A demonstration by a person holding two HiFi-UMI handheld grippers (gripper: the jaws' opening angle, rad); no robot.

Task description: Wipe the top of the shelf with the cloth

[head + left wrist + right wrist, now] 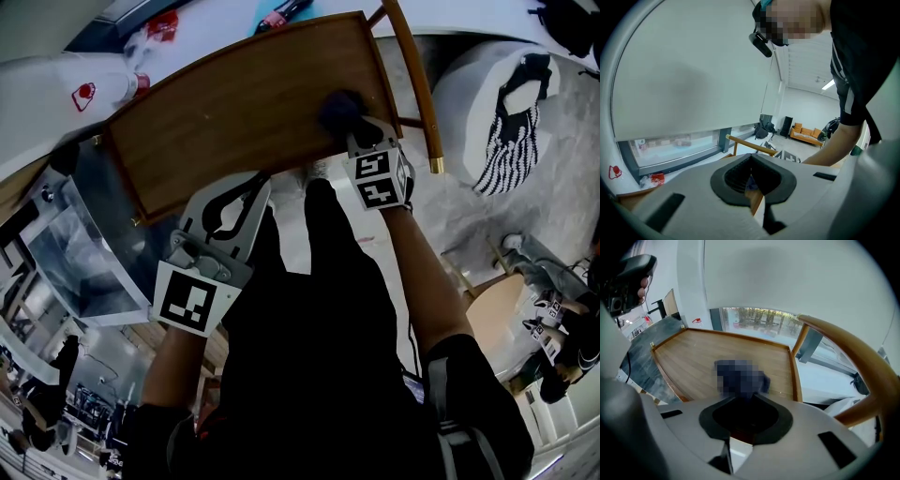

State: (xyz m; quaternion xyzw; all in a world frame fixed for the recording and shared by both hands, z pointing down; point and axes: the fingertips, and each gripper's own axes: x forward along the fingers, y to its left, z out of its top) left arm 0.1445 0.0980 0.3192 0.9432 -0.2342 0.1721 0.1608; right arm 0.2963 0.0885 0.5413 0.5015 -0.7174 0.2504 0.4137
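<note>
Left gripper (pixel 251 192): I read its jaws as closed together with nothing held, tips by the near edge of the shelf top (pixel 234 112). Right gripper (pixel 361 141): jaws clamped on the dark cloth (pixel 339 108), which rests on the wood near the right rim.

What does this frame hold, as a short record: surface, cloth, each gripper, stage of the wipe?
surface: brown wooden shelf top with a raised rim
cloth: dark blue cloth, bunched, lying on the shelf top near its right end
right gripper: jaws shut on the cloth, pressing it to the wood
left gripper: jaws together, nothing held, at the shelf's near edge
stage: cloth on the surface, in position to wipe
</note>
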